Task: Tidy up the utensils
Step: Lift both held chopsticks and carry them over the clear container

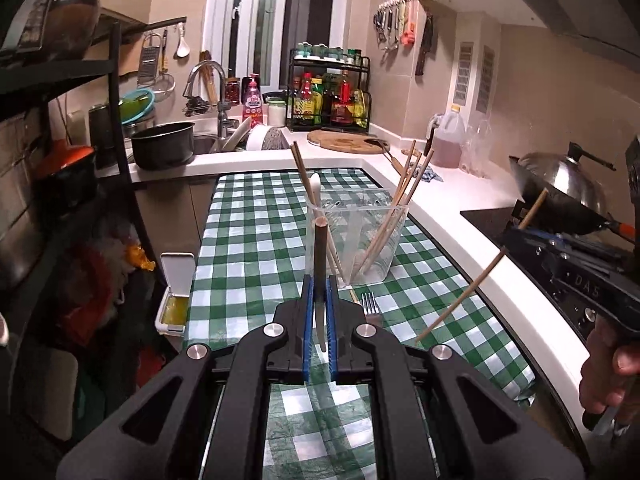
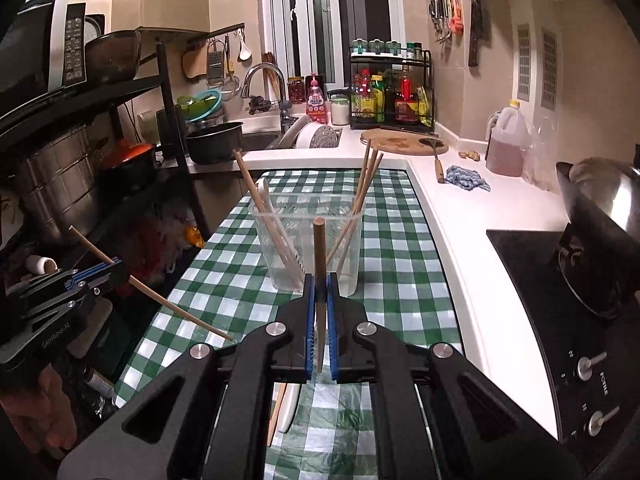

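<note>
1. The left gripper (image 1: 320,320) is clamped on 1 brown wooden chopstick (image 1: 320,248); the right gripper (image 2: 320,320) is clamped on another wooden chopstick (image 2: 319,256). Both are held above the green-and-white checked tablecloth (image 1: 248,240)
2. A silver metal fork (image 1: 370,304) lies on the cloth just behind the left fingers
3. Beyond stands the clear plastic utensil holder (image 2: 308,240), already holding several chopsticks and a white spoon
4. Likely step: carrying. Next, tip each chopstick over the holder's rim and release

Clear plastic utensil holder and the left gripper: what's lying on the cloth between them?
In the left wrist view, a metal fork lies on the green checked tablecloth between the clear plastic utensil holder and the left gripper.
</note>
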A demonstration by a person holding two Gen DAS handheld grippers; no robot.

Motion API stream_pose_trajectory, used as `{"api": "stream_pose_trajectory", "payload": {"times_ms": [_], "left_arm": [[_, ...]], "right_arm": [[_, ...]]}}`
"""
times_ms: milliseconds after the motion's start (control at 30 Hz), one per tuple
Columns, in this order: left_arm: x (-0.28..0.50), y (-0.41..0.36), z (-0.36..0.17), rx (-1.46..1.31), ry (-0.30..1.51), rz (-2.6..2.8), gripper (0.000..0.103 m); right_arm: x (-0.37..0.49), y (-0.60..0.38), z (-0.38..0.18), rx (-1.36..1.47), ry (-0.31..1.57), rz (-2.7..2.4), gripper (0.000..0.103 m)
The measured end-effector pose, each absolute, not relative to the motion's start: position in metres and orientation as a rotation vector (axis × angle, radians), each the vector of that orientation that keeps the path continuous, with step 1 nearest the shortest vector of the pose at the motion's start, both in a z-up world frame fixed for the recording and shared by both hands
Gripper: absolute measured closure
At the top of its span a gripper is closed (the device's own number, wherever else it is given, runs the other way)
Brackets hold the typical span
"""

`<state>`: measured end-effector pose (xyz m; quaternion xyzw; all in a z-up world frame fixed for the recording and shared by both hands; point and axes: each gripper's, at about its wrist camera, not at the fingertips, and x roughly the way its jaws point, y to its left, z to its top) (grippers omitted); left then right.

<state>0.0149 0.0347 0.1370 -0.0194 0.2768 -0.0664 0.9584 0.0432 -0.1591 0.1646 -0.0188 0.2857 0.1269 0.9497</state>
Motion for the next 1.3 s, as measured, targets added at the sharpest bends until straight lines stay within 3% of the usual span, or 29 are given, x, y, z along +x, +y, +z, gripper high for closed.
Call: {"api": "stream_pose_trajectory", "payload": {"times_ms": [400,867,1300], "left_arm": [[0.041,0.041,0.147,-0.071,0.627,-0.171,0.097],[0.068,0.072,0.186,-0.116,0.585,-0.168,0.097],[0.093,0.077,0.249,-0.166,0.482,-0.23,0.097]], "right_arm": [[0.063,-0.154,0.174,-0.036,0.588,0.265,0.097],[0.093,-0.173,0.196,0.021,0.581,0.255,0.097],[0.115,-0.167,0.256,0.041,0.48,0.277,0.097]]}}
